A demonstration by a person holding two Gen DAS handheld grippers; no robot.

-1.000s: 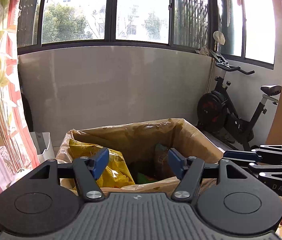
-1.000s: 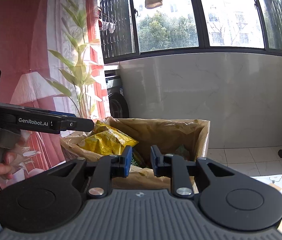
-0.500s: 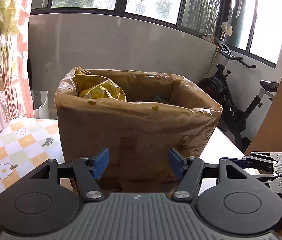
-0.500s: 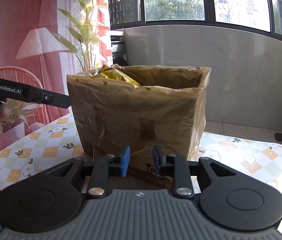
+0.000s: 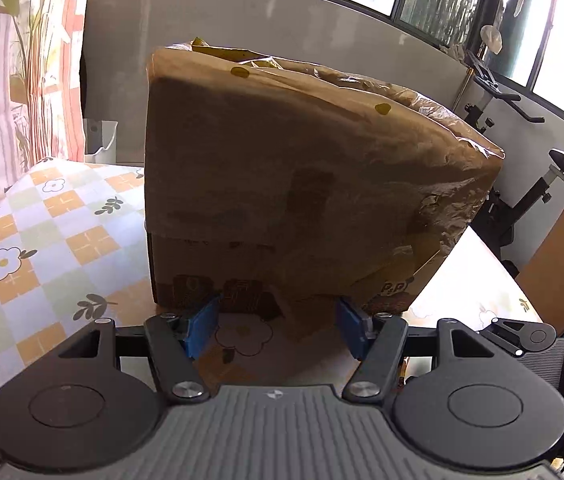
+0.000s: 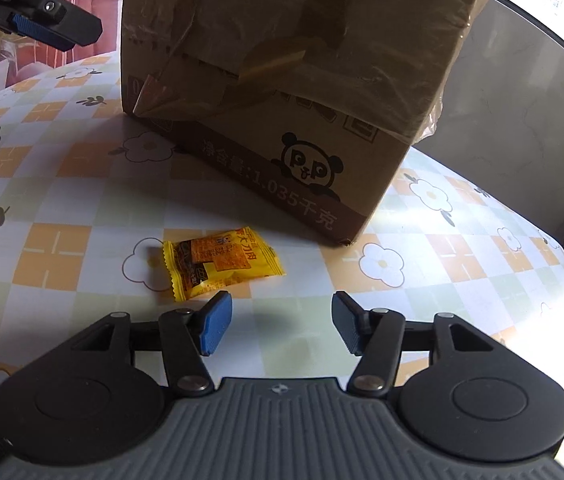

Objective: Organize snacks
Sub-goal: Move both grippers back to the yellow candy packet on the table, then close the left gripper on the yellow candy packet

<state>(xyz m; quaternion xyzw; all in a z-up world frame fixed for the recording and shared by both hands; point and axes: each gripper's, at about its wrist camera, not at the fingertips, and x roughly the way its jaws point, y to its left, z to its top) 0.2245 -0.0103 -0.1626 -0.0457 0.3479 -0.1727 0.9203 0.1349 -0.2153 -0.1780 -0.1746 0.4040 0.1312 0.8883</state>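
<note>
A tall cardboard box (image 5: 302, 184) lined with a plastic bag stands on the table, and a yellow snack bag (image 5: 218, 50) peeks over its rim. My left gripper (image 5: 278, 320) is open and empty, low in front of the box's base. A small yellow snack packet (image 6: 222, 262) lies flat on the tablecloth just before the box (image 6: 302, 60). My right gripper (image 6: 280, 320) hovers close behind the packet, its jaws opening with nothing between them. The packet sits ahead of the left finger. The left gripper's fingertips (image 6: 62, 28) show at the upper left.
A checked, flower-print cloth (image 6: 62, 200) covers the round table, whose edge curves off to the right. A red-patterned curtain (image 5: 2, 80) hangs at the left, with a white bin (image 5: 100, 140) behind the table. An exercise bike (image 5: 542, 184) stands beyond the box at the right.
Both grippers have sunk from above the box's rim to table level in front of it. The right jaws have spread wider. The small yellow packet has come into the right view.
</note>
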